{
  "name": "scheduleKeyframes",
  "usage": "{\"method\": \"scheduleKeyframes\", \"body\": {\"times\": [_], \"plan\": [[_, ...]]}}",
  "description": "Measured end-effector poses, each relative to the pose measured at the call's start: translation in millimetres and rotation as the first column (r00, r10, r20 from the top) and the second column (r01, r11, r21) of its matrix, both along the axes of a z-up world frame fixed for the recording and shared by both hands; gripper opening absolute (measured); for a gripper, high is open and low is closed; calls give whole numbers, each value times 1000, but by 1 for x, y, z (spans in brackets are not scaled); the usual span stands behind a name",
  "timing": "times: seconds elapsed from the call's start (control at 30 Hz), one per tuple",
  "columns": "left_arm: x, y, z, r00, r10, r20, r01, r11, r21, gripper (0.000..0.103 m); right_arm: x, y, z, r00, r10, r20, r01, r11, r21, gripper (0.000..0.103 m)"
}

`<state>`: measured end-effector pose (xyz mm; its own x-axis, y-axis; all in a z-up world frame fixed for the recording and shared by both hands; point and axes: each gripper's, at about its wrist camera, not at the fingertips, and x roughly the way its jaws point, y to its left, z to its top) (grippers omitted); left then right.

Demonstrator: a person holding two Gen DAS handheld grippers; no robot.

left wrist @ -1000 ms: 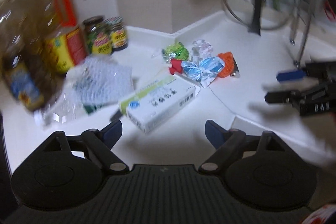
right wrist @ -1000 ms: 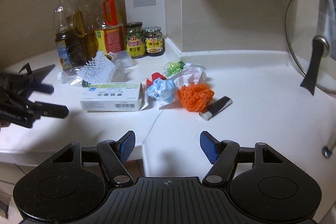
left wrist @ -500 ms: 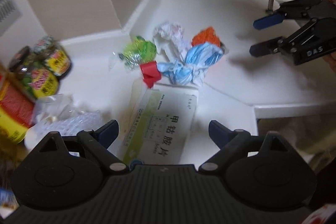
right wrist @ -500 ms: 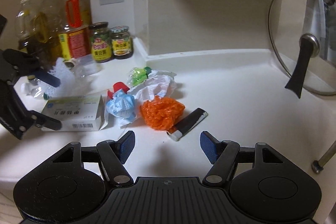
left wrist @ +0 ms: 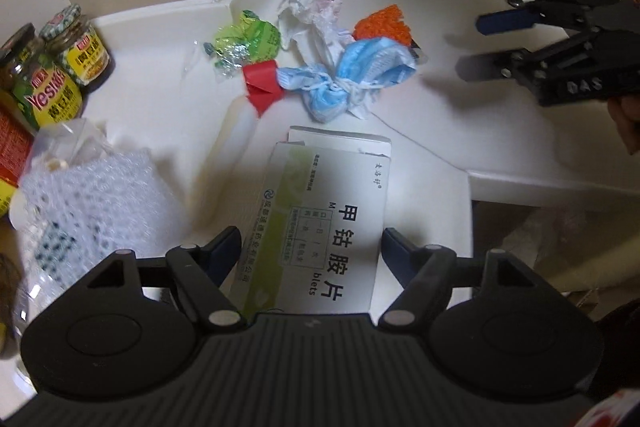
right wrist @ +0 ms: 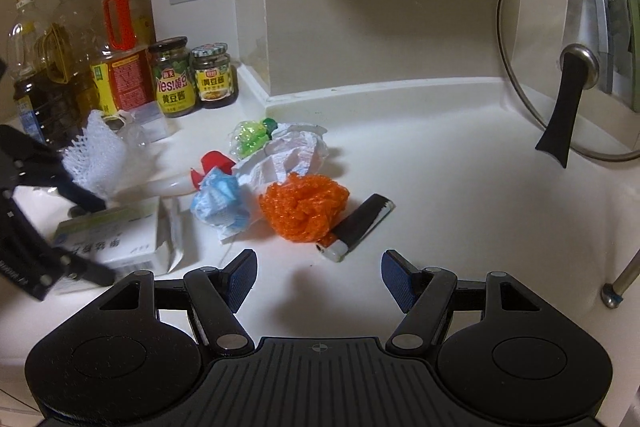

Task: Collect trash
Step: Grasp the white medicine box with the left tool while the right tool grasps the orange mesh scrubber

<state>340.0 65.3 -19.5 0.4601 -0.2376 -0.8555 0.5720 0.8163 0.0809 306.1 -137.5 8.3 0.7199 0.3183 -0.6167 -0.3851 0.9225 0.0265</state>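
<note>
White countertop [right wrist: 460,195], green-white medicine box [left wrist: 320,223] between spread left gripper [left wrist: 311,247], right gripper [right wrist: 318,269] spread.

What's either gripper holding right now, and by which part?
Nothing is held. The left gripper is open, its fingers straddling the white-and-green cardboard medicine box without closing on it. The right gripper is open over bare white countertop.
</note>
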Motion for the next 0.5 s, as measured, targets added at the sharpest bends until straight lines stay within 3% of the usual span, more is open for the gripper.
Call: {"method": "scheduleKeyframes", "body": {"times": [0.1,0.17,0.27,0.5], "plan": [[1,-1,-7,1000,14,1,-14,1000,1,82,7,1,0,999,36,12,-36,999,-29,69],[3,4,-7,998,57,-17,-58,998,-39,75,12,5,0,997,74,25,-73,996,-60,69],[-6,9,-3,989,148,3,-147,987,-68,73,23,14,0,987,154,42,-149,982,-113,69],[-30,27,3,943,334,7,-325,921,-213,73,48,42,-10,939,340,41,-310,894,-324,69]]}}
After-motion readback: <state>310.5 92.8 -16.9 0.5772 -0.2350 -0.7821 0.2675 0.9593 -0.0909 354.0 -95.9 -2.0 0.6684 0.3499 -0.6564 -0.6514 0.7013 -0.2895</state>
